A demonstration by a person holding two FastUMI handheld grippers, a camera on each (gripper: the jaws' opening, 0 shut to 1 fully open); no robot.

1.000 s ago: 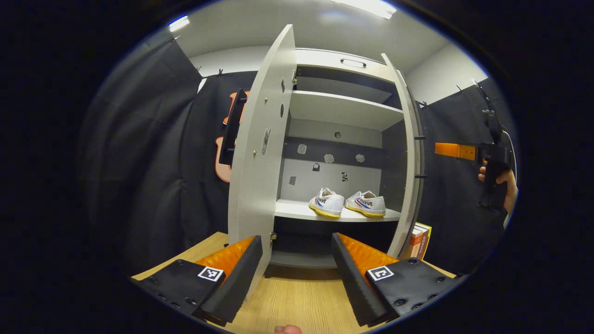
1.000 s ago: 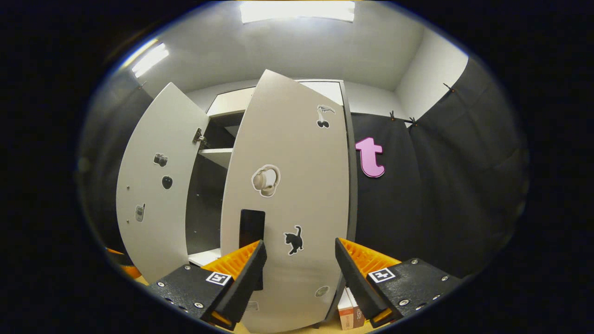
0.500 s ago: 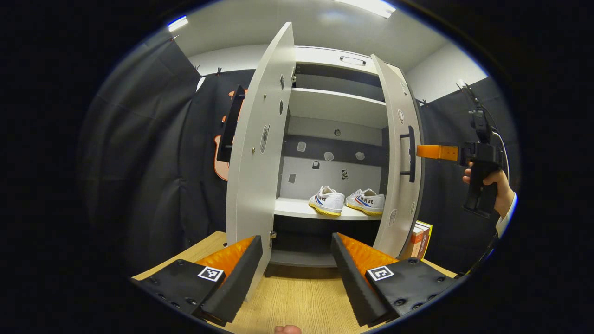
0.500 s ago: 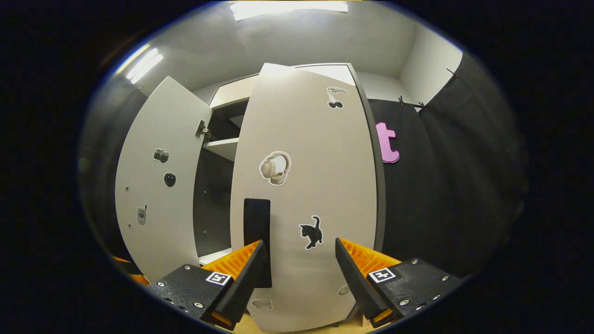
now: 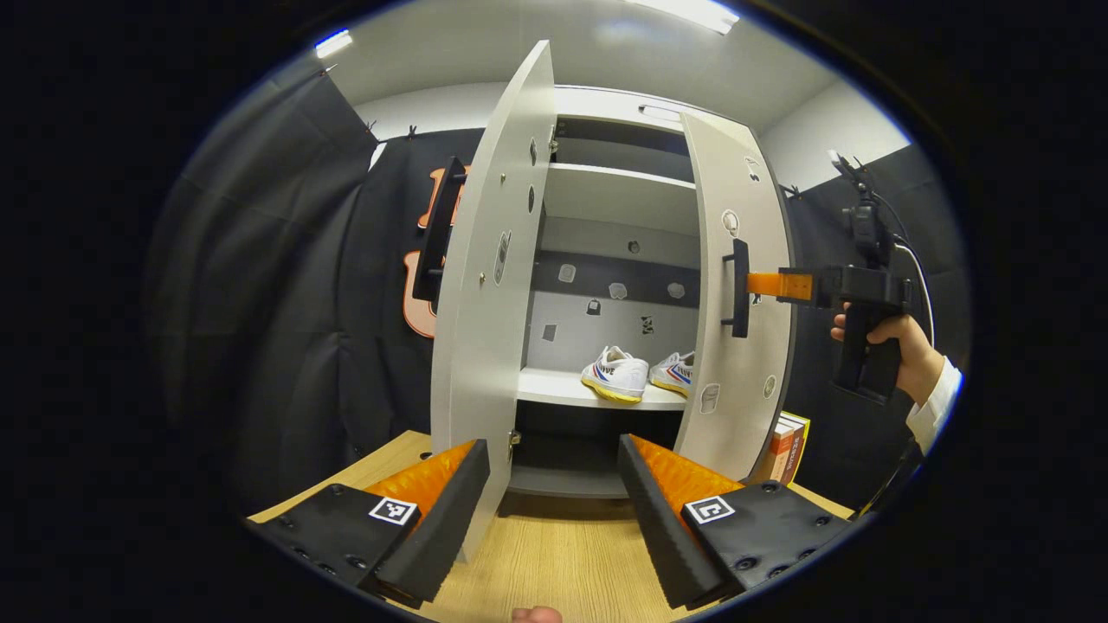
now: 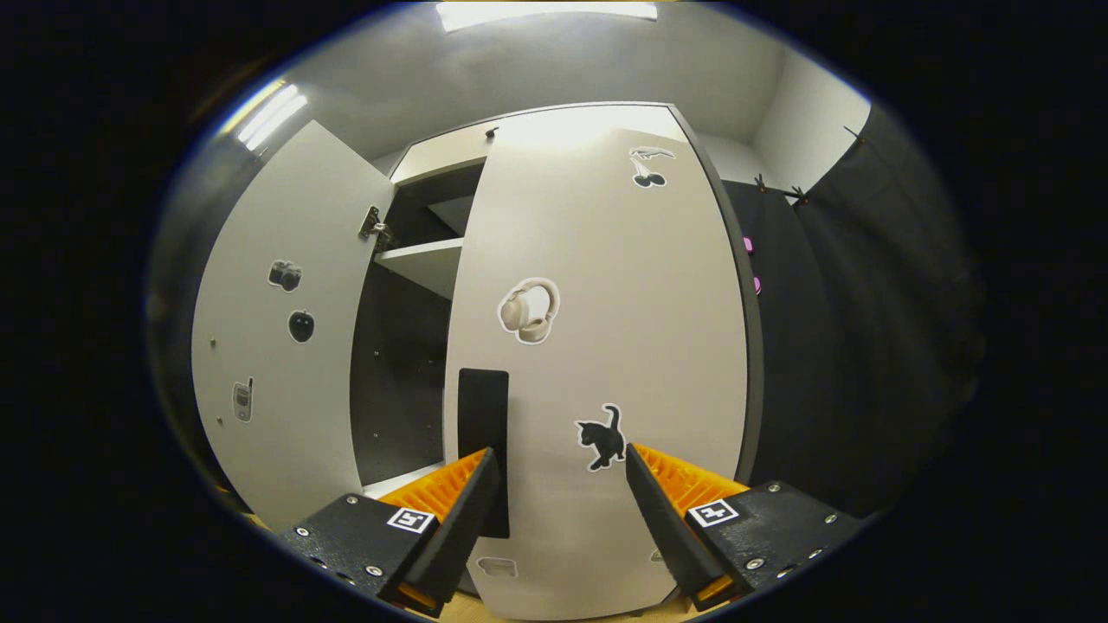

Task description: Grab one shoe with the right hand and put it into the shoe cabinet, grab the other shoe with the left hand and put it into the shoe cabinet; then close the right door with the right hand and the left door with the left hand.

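Pushing the right door [image 6: 597, 346] shut with my right gripper [image 6: 558, 502] — jaws apart, empty; both shoes [image 5: 616, 378] shelved, left door [image 5: 489, 260] remains, left gripper [image 5: 554, 493] open.

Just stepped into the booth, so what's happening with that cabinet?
A person is shutting a shoe cabinet. Both shoes sit on a shelf inside. The right gripper is at the right door, which stands partly closed. The left door is wide open, with the left gripper open in front.
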